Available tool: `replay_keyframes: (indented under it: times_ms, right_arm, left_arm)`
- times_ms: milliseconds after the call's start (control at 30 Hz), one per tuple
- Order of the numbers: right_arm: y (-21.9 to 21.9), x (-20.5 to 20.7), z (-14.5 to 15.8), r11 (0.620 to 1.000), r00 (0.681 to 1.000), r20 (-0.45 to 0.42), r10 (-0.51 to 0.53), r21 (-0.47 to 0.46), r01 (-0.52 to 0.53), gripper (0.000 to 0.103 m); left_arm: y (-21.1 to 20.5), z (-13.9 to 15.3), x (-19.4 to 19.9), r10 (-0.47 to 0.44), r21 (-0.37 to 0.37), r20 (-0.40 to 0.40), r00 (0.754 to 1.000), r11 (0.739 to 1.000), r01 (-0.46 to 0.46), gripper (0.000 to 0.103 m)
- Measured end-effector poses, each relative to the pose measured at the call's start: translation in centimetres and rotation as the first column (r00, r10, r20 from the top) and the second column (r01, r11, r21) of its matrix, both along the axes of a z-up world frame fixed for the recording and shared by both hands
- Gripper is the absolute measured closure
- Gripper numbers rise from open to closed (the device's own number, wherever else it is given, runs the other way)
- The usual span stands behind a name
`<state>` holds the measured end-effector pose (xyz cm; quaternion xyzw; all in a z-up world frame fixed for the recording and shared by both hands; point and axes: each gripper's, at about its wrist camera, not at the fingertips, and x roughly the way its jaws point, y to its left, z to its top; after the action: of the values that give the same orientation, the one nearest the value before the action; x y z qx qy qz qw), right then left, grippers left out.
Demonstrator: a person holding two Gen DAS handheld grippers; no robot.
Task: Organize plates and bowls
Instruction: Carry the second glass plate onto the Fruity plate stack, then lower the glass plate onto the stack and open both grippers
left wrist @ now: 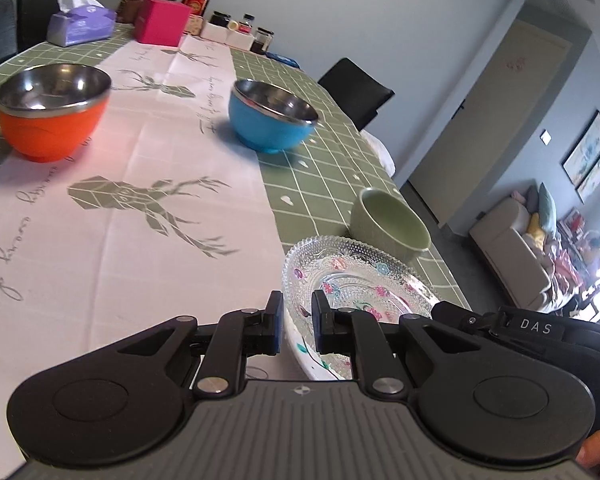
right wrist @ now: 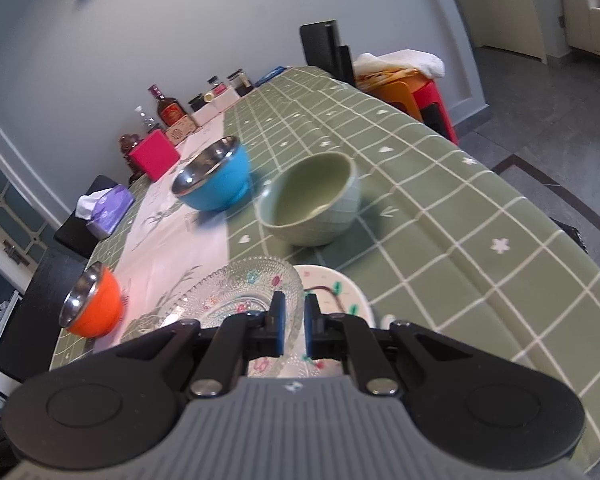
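Note:
A clear glass plate (left wrist: 364,280) with painted flowers lies on a white patterned plate (left wrist: 300,350) near the table's front right edge. My left gripper (left wrist: 297,322) has its jaws closed on the glass plate's near rim. My right gripper (right wrist: 295,326) also has its jaws closed on the glass plate (right wrist: 236,292), with the white plate (right wrist: 336,284) beneath. A green ceramic bowl (left wrist: 392,224) (right wrist: 312,200) stands just beyond the plates. A blue steel-lined bowl (left wrist: 270,116) (right wrist: 214,178) and an orange steel-lined bowl (left wrist: 52,110) (right wrist: 94,306) stand farther off on the table.
The table has a green checked cloth (left wrist: 320,168) and a white deer-print runner (left wrist: 140,200). A tissue box (left wrist: 80,24), a pink box (left wrist: 162,20), bottles and jars (left wrist: 236,28) stand at the far end. Black chairs (left wrist: 356,92) and stacked stools (right wrist: 416,88) flank the table.

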<state>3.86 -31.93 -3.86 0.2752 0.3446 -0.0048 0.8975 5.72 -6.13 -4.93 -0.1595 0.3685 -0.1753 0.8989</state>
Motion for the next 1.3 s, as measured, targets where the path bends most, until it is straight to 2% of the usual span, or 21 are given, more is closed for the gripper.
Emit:
replay_keyframes:
  times_ms: [500,800,933,967,1033,1100,1167,1300]
  right_arm:
    - [-0.6,0.2,-1.5,0.999,1.0,-0.029,-0.008,-0.041,0.007,0.096]
    - [-0.3,0.3,-1.4,0.997,0.999,-0.03,-0.011,-0.071,0.009,0.095]
    - [-0.1,0.3,-1.3,0.998,1.0,-0.028,-0.009,-0.068,0.007,0.088]
    - [-0.1,0.2,-1.3,0.998,1.0,-0.028,-0.005,-0.063,0.004,0.085]
    - [0.0,0.1,-1.3,0.999,1.0,-0.025,0.004,-0.048,-0.005,0.078]
    - [0.1,-0.1,-1.1,0.999,1.0,-0.024,0.008,-0.046,-0.009,0.073]
    - [0.2,-0.3,-0.9,0.998,1.0,-0.023,-0.002,-0.066,0.001,0.059]
    - [-0.2,-0.6,-0.9,0.997,1.0,-0.019,-0.013,-0.074,0.012,0.059]
  left_arm:
    - [-2.1,-1.3,0.2,-0.041,0.115,-0.013,0.999,0.993,0.042,0.088]
    - [-2.1,-1.4,0.3,-0.06,0.12,-0.018,0.998,0.991,0.062,0.088]
    - [-1.8,-1.5,0.4,-0.07,0.095,-0.02,0.997,0.993,0.072,0.083]
    - [-1.7,-1.5,0.4,-0.074,0.089,-0.022,0.997,0.993,0.076,0.08]
    - [-1.4,-1.4,0.3,-0.077,0.08,-0.025,0.997,0.994,0.079,0.065]
    - [-1.2,-1.3,0.2,-0.073,0.069,-0.025,0.997,0.995,0.074,0.061]
    - [-1.0,-1.2,0.0,-0.065,0.067,-0.022,0.998,0.996,0.066,0.061]
    - [-0.7,-1.1,0.0,-0.079,0.035,-0.046,0.996,0.996,0.08,0.061]
